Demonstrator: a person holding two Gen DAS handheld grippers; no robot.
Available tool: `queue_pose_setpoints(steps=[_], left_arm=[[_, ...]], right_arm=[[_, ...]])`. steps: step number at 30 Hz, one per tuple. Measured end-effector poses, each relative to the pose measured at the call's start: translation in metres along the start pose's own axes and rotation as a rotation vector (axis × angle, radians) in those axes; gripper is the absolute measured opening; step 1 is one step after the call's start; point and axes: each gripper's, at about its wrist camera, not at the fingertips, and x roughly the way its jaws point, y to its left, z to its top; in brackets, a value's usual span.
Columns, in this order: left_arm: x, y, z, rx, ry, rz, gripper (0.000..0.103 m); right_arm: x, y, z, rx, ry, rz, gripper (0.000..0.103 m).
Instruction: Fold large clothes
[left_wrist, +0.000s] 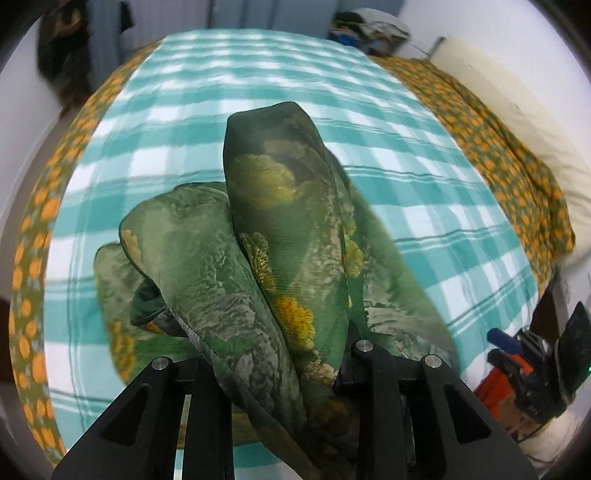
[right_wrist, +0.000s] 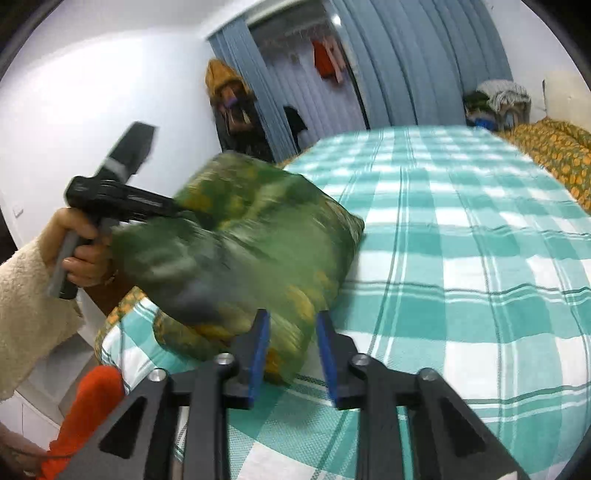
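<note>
The left gripper (left_wrist: 280, 369) is pinching the green cloth (left_wrist: 266, 236); the right gripper (right_wrist: 291, 343) is gaping a little, holding nothing, over the checked bed (right_wrist: 461, 240).

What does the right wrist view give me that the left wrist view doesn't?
Right wrist only: the person's hand holding the left gripper by its handle, a cream sleeve, the open closet, and the right gripper with its blue pads apart and the cloth's edge between them.

Left wrist only: the left fingers clamped on bunched fabric, seen close up.

Both: the green patterned garment on the teal checked bed cover.
</note>
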Motion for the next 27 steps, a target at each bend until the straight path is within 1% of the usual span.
queue_pose_setpoints(steps=[3, 6, 9, 12, 15, 16, 19, 21, 24, 27], left_arm=[[0.003, 0.026, -0.012, -0.045, -0.001, 0.012, 0.026], [0.004, 0.049, -0.023, -0.096, -0.009, 0.003, 0.027], [0.007, 0.071, -0.033, -0.128, -0.011, 0.006, 0.027], [0.015, 0.091, -0.044, -0.153, -0.005, 0.021, 0.028], [0.03, 0.105, -0.057, -0.187, 0.019, 0.004, 0.031], [0.036, 0.11, -0.062, -0.192, 0.029, 0.004, 0.032], [0.05, 0.114, -0.072, -0.182, 0.041, 0.016, 0.035], [0.058, 0.117, -0.075, -0.194, 0.04, 0.008, 0.036], [0.067, 0.129, -0.078, -0.248, 0.046, -0.027, 0.037], [0.068, 0.132, -0.079, -0.258, 0.042, -0.046, 0.038]], right_arm=[[0.021, 0.022, 0.007, -0.037, 0.035, 0.053, 0.026], [0.048, 0.05, 0.014, -0.102, 0.066, 0.07, 0.026], [0.072, 0.067, 0.016, -0.13, 0.102, 0.09, 0.026], [0.103, 0.078, 0.01, -0.15, 0.176, 0.094, 0.025], [0.131, 0.084, -0.006, -0.174, 0.247, 0.048, 0.022], [0.136, 0.085, -0.01, -0.18, 0.258, 0.036, 0.022], [0.149, 0.09, -0.03, -0.232, 0.268, -0.005, 0.021], [0.156, 0.088, -0.038, -0.218, 0.274, -0.011, 0.021], [0.162, 0.087, -0.04, -0.192, 0.273, -0.01, 0.021], [0.163, 0.09, -0.037, -0.188, 0.284, -0.016, 0.021]])
